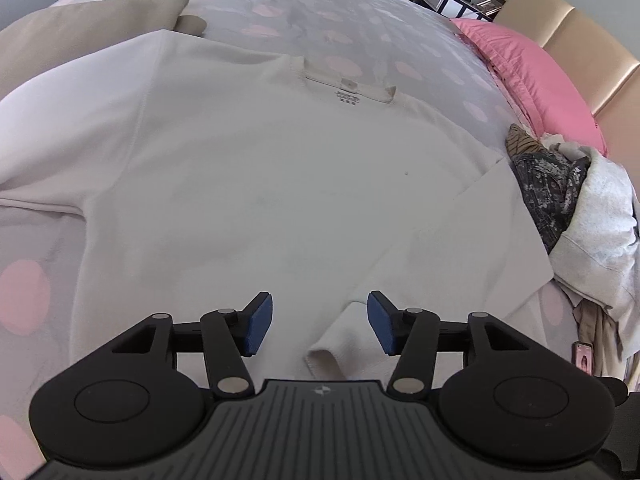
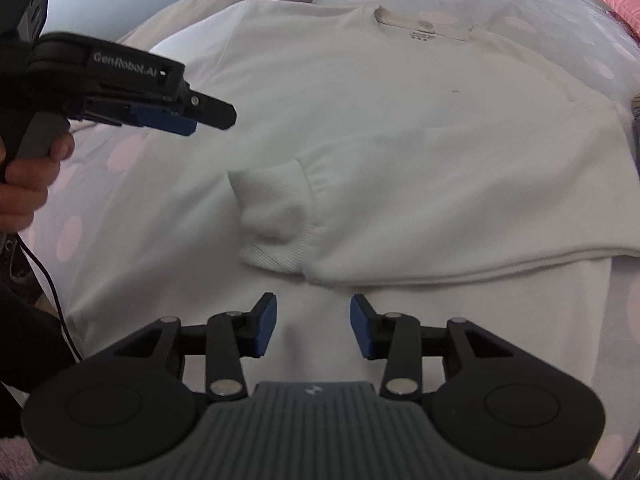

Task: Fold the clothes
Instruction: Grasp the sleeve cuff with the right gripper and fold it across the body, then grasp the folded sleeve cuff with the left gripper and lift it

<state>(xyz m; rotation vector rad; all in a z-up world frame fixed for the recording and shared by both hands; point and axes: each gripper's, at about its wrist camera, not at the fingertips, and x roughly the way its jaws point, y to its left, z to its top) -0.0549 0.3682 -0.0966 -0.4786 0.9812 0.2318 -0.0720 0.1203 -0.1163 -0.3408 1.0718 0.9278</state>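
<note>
Left claw [image 1: 320, 322]: blue pads spread apart, gripping nothing, hovering over the lower front of the sweatshirt; a person's hand [image 2: 30, 172] grips its handle.
Right claw [image 2: 313, 326]: pads likewise spread and empty, poised just short of the folded sleeve's ribbed cuff [image 2: 276, 216].
White sweatshirt [image 1: 256, 168]: flat on the bed, collar away from the cameras, one sleeve folded across the chest, the other spread out sideways.
Bed cover [image 1: 328, 12]: grey with pink dots.
Pink pillow [image 1: 532, 76]: by the headboard.
Heap of clothes [image 1: 576, 200]: beside the sweatshirt.
</note>
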